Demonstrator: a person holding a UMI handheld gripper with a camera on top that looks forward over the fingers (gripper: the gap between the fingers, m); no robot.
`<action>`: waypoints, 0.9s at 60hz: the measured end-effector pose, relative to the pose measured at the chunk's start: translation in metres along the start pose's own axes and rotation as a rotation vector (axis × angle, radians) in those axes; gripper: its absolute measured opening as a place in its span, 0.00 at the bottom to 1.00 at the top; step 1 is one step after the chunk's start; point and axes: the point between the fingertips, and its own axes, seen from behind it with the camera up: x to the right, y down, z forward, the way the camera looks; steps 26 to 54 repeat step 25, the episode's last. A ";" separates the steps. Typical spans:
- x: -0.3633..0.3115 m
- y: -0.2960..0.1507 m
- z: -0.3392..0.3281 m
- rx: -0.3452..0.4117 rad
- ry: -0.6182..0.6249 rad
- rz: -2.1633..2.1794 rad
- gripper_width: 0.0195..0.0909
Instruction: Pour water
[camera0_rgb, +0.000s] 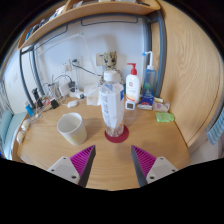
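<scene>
Claw (113, 160) with its two fingers spread apart, holding nothing; pink pads (82, 157) face inward. Just ahead of the fingers, centred on the gap, a clear water bottle (112, 102) stands upright on a red coaster (118, 134). Ahead and left of the fingers sits a cream cup (71, 126), apart from the bottle. Judged progress: bottle ungrasped, pouring not yet begun; grasp, lift, tilt remain.
</scene>
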 end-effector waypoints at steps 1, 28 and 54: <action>0.000 0.000 -0.004 -0.005 -0.002 -0.002 0.73; -0.014 -0.039 -0.063 0.028 -0.060 -0.021 0.73; -0.014 -0.039 -0.063 0.028 -0.060 -0.021 0.73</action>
